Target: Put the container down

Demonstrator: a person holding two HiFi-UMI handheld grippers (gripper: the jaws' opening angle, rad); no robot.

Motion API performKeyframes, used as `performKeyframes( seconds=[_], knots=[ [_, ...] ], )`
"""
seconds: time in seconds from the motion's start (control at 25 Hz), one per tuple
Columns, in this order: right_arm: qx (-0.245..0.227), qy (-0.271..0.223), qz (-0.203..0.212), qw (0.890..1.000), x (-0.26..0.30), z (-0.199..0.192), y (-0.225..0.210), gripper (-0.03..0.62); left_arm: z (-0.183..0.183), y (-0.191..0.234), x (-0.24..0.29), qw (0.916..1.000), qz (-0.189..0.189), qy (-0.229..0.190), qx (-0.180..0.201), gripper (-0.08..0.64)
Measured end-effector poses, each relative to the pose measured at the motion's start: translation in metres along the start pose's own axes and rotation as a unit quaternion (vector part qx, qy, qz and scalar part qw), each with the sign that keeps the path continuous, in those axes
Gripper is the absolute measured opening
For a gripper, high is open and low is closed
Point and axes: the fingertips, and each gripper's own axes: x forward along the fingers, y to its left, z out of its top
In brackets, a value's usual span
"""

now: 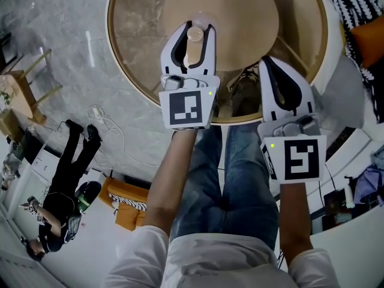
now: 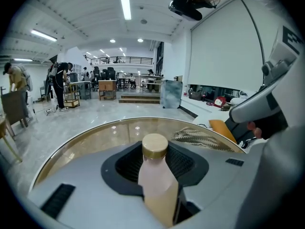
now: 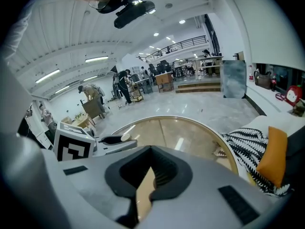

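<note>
A pale pink bottle (image 1: 193, 47) with a gold cap is the container. My left gripper (image 1: 194, 30) is shut on it, above the near part of the round glass table (image 1: 129, 80). In the left gripper view the bottle (image 2: 157, 180) stands upright between the dark pads, its cap level with the fingertips of the left gripper (image 2: 155, 146), and the table (image 2: 90, 140) lies beyond it. My right gripper (image 1: 268, 65) hangs at the table's near right edge, shut on nothing. In the right gripper view the right gripper (image 3: 151, 150) shows only a thin slit over the table (image 3: 171, 132).
A black-and-white striped cushion (image 1: 351, 2) and an orange pillow (image 1: 369, 38) lie on a white seat right of the table. White cables (image 1: 105, 122) trail on the grey floor at left, near a wooden chair (image 1: 27, 89). The person's knees are under the table's near rim.
</note>
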Motion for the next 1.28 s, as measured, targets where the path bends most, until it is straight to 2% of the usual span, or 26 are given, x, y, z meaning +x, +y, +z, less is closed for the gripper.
performKeyframes(
  seconds=[0.36,1.12,1.28],
  knots=[
    [0.003,-0.003,0.017,1.000,0.000,-0.001,0.007,0.015,0.001,-0.003,-0.004,1.0000,-0.006,0.000,0.003,0.149],
    [-0.002,-0.007,0.009,1.000,-0.003,0.008,0.011,0.015,0.014,-0.006,-0.011,0.9997,-0.021,-0.006,0.012,0.149],
    [0.011,0.000,0.006,1.000,-0.002,0.010,0.013,0.015,0.017,-0.005,-0.014,0.9996,-0.023,-0.007,0.011,0.149]
  ],
)
